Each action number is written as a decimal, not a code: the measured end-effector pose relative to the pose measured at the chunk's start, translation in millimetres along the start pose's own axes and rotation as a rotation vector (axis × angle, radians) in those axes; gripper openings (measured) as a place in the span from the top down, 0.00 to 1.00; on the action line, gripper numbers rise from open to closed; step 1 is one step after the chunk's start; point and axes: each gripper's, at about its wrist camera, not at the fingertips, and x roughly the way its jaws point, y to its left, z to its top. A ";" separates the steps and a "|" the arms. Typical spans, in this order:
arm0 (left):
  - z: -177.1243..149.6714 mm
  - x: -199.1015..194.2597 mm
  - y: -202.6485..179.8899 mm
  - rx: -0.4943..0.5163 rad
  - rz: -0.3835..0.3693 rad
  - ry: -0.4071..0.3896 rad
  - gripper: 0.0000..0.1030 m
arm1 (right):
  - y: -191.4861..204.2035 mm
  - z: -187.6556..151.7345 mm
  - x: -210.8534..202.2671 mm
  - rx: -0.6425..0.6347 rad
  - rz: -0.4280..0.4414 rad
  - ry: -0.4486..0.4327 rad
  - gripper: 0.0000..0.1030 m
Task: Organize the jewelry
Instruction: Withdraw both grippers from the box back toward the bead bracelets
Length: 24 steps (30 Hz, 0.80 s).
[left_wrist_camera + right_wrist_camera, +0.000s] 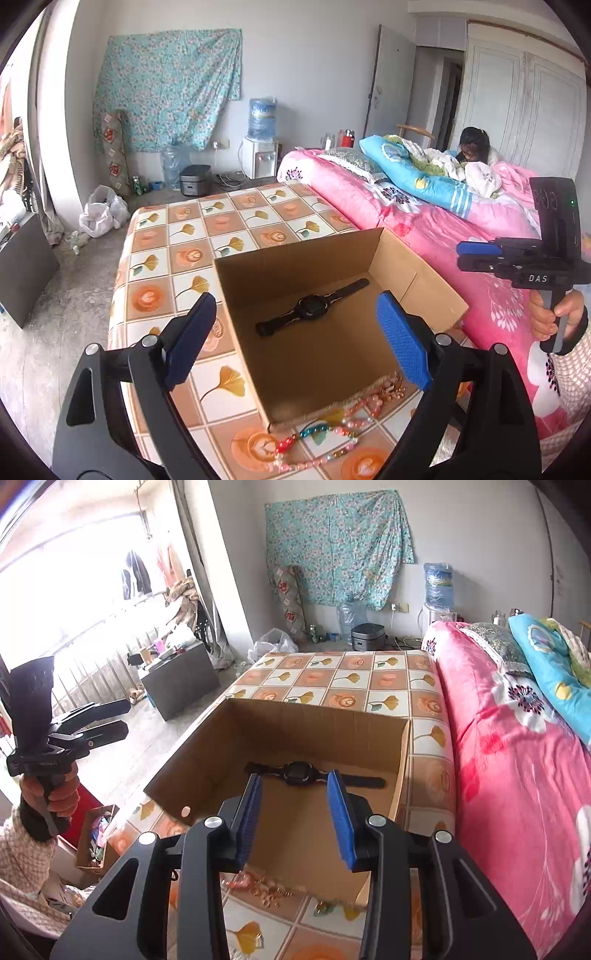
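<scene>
On a tabletop [162, 243] covered with a tiled leaf-pattern cloth sits an open cardboard box [417, 280], beside a bed with pink bedding [491, 302]. Inside the box, flat on its floor, lies a black wristwatch [312, 307] with its strap stretched out. Outside the box, against its near wall, a tangle of beaded necklaces [325, 435] in pink, pearl and bright colours rests on the cloth, with small gold-coloured pieces [275, 895] scattered close by.

Both claws hang above the box and grip nothing. The left claw [295, 339] is spread wide; the right claw [295, 818] is parted less far.

The beads look light, limp and slippery, likely to sag and snag on one another, so pinching a strand near its middle seems safest. The tiny gold pieces probably need a careful fingertip pinch.
</scene>
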 end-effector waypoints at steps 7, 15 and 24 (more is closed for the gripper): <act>-107.8 -5.5 -1.0 -0.057 0.103 0.163 0.14 | 3.4 -105.8 -1.3 0.175 -0.087 0.083 0.49; -178.0 43.2 -18.0 0.021 0.216 0.383 0.14 | 0.1 -154.5 55.4 0.196 -0.396 0.227 0.48; -188.7 53.5 -16.5 0.047 0.249 0.410 0.07 | 3.0 -160.7 83.0 0.173 -0.453 0.280 0.15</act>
